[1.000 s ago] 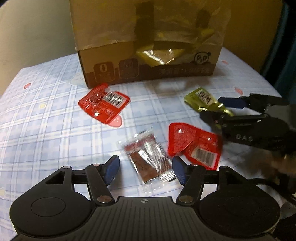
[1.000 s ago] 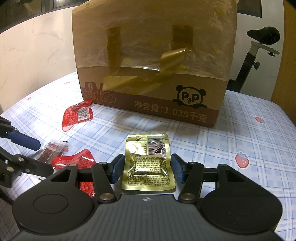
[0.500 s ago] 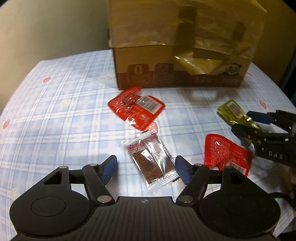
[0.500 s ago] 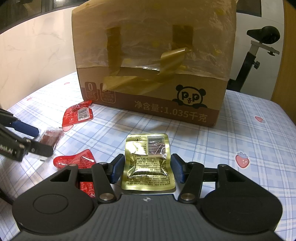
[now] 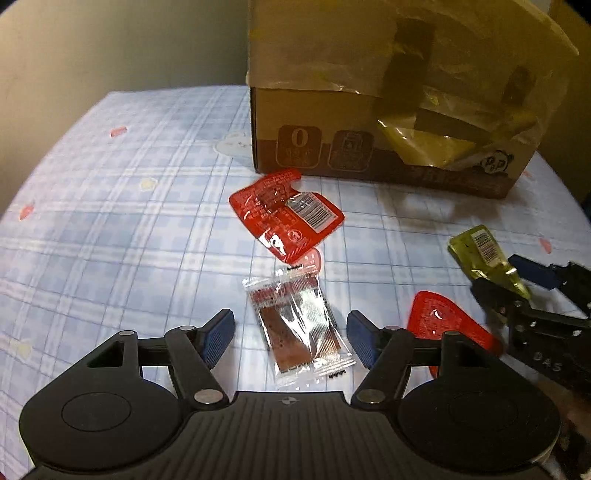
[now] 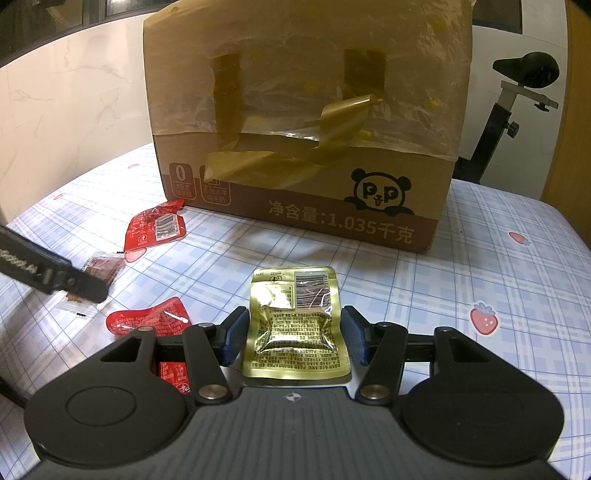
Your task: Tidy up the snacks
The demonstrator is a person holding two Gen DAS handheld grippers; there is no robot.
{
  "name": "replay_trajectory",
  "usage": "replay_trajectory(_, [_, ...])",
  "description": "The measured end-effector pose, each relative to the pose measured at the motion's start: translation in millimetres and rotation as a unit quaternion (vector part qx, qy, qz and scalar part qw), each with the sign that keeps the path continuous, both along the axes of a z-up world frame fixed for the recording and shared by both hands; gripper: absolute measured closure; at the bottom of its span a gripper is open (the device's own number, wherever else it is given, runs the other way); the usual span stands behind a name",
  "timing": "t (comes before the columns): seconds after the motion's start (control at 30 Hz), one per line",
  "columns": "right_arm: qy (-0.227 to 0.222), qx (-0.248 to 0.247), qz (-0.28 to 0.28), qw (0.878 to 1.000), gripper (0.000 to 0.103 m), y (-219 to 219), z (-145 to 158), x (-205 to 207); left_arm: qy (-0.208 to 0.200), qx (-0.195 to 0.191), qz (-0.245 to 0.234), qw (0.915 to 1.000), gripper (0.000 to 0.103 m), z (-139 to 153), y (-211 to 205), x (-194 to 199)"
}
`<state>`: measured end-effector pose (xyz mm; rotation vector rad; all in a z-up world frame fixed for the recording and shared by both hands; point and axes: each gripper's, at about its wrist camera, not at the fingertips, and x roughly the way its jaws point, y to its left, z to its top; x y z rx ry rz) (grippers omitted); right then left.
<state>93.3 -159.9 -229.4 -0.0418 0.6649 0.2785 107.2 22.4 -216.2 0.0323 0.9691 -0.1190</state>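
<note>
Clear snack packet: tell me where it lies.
In the left wrist view, the clear snack packet lies flat between the open left gripper, below the red packet.

A blue plaid tablecloth [image 6: 498, 266] printed with strawberries covers the table. A pale marbled wall [image 6: 74, 96] stands behind at left, a dark window [image 6: 55, 18] above it, an exercise-bike saddle [image 6: 532, 70] at right.

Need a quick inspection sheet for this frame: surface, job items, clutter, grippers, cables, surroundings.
Surface: checked tablecloth.
Job's things: gold packet; clear packet; two red packets; cardboard box.
Clutter: nothing seen.
Grippers: right gripper shut on the gold packet; left gripper open, astride the clear packet, pads apart from it.
Cables: nothing seen.
Surroundings: pale wall, black stand.
</note>
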Motion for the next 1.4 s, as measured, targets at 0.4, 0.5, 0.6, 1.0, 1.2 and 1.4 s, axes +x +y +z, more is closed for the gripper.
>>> replay_trajectory(0.4, [0.000,0.000,0.000,1.000,0.045,0.4,0.0,-0.3,-0.053,-0.016,-0.010,0.9984,0.057,0.7,2.2,-23.6])
replay_trajectory(0.5, [0.000,0.000,0.000,1.000,0.045,0.4,0.1,-0.3,-0.057,-0.024,-0.002,0.9981,0.058,1.4,8.0,-24.2])
replay_trajectory(0.6, [0.000,0.000,0.000,1.000,0.045,1.0,0.0,0.0,-0.069,-0.027,0.001,0.9973,0.058,3.5,10.4,-24.9])
replay_trajectory(1.0, [0.000,-0.001,0.001,1.000,0.045,0.8,-0.8,-0.1,-0.100,-0.026,-0.011,0.9946,0.058,11.8,6.2,-32.2])
replay_trajectory(1.2, [-0.002,0.007,0.002,1.000,0.046,-0.3,-0.6,-1.9,-0.113,-0.030,-0.006,0.9931,0.058,17.1,8.4,-34.8])
replay_trajectory(1.4, [-0.010,0.017,-0.004,1.000,0.046,-5.2,6.3,-5.7,-0.128,-0.034,-0.006,0.9912,0.058,25.2,12.7,-34.0])
